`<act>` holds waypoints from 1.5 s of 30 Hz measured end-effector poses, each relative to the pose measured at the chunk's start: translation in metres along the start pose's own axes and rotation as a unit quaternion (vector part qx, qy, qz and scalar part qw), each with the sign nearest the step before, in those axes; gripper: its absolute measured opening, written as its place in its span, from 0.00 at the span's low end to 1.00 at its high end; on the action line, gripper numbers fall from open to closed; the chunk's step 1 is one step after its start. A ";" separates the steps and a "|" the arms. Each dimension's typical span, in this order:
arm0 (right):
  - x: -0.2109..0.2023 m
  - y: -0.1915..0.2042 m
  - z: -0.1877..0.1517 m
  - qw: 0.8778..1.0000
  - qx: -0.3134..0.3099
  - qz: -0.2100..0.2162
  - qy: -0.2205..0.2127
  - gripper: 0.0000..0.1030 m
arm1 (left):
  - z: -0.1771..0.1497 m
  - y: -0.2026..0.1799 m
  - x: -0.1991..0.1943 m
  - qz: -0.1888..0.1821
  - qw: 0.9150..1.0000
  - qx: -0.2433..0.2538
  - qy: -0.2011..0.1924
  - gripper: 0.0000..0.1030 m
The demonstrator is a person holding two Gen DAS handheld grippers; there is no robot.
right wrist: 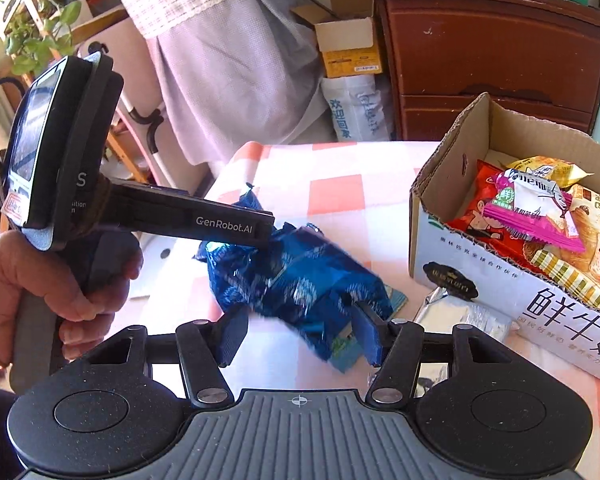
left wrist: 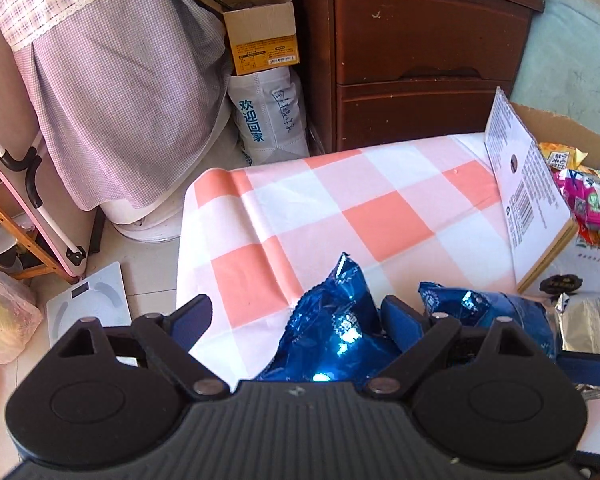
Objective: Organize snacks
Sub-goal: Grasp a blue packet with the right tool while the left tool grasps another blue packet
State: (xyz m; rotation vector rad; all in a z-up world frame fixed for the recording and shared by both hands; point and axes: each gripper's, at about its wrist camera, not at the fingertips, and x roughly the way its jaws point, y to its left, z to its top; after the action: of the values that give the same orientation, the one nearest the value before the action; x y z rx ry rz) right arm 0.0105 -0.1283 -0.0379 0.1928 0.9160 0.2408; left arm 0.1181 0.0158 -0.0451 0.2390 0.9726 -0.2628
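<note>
Over the left part of the checked tablecloth (left wrist: 380, 216), low above the cloth, the left gripper (left wrist: 296, 320), fingers spread wide and clamped on nothing, yet straddling a crumpled blue packet (left wrist: 332, 312) lying on the table. Just to the right of it, a second blue packet (left wrist: 488, 308), touching or overlapping the first; cannot tell which. From the right wrist view, the same blue foil as one blurred heap, reaching in between the fingers of the right gripper (right wrist: 300, 334), likewise held apart, the right-hand finger seemingly against the foil but with no firm pinch to be seen. Further right, a silver packet (right wrist: 468, 316) flat on the cloth, just beside the wall of the cardboard box (right wrist: 440, 216). Inside the box, several bright snack bags (right wrist: 532, 216) already piled together: red, pink-and-white, yellow. Judging by that, somewhere past the start but not finished: a good share stowed, with at least the blue packets and the silver one left outside. Probable step in hand: taking hold of the blue foil for a carry rightward into the box.
</note>
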 end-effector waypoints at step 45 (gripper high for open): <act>0.032 -0.001 0.015 0.991 0.125 -0.050 -0.016 0.65 | -0.039 0.017 0.001 -0.052 0.998 0.030 0.014 0.80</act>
State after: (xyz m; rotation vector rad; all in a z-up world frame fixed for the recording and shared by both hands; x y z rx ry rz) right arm 0.0419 -0.1211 -0.0539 0.3805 0.9198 0.0295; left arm 0.0939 0.0435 -0.0660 0.2486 1.0080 -0.3850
